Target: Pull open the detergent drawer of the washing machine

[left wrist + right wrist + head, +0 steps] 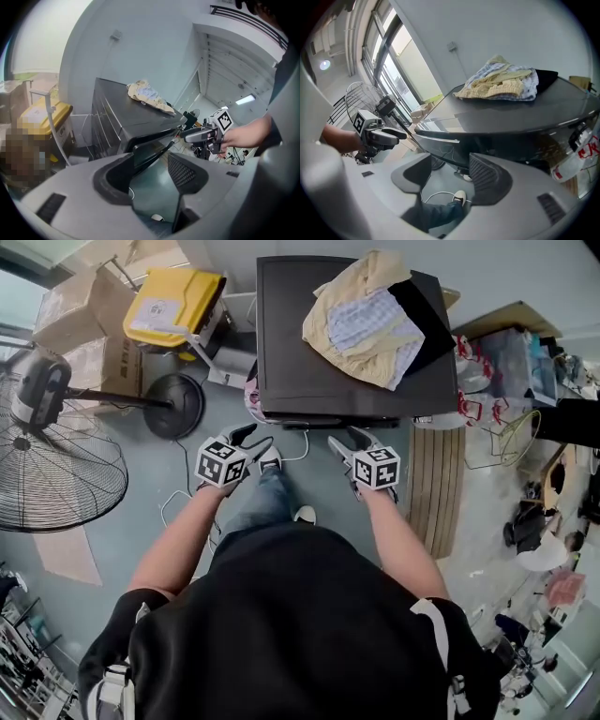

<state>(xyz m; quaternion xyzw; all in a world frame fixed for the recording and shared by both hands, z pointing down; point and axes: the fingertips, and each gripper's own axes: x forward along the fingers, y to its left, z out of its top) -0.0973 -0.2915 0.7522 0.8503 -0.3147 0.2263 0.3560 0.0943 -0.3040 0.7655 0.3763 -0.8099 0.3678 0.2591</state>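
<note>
The dark washing machine [309,362] stands just ahead of me, seen from above, with a heap of clothes [370,320] on its lid. Both grippers hover side by side just before its front top edge. My left gripper [255,441] is open, nothing between its fingers [152,180]. To its right, my right gripper [349,441] is also open and empty [450,180]. The machine's upper front band [440,136] shows beyond the right jaws; I cannot make out the drawer on it. Each gripper view shows the other gripper: the right one [187,136], the left one [401,136].
A standing fan [47,456] and its round base [178,404] are at the left, with a yellow bin [173,306] and cardboard boxes [84,324] behind. A slatted wooden board [439,484] lies right of the machine. A white cable [178,502] and my shoe [305,515] are on the floor.
</note>
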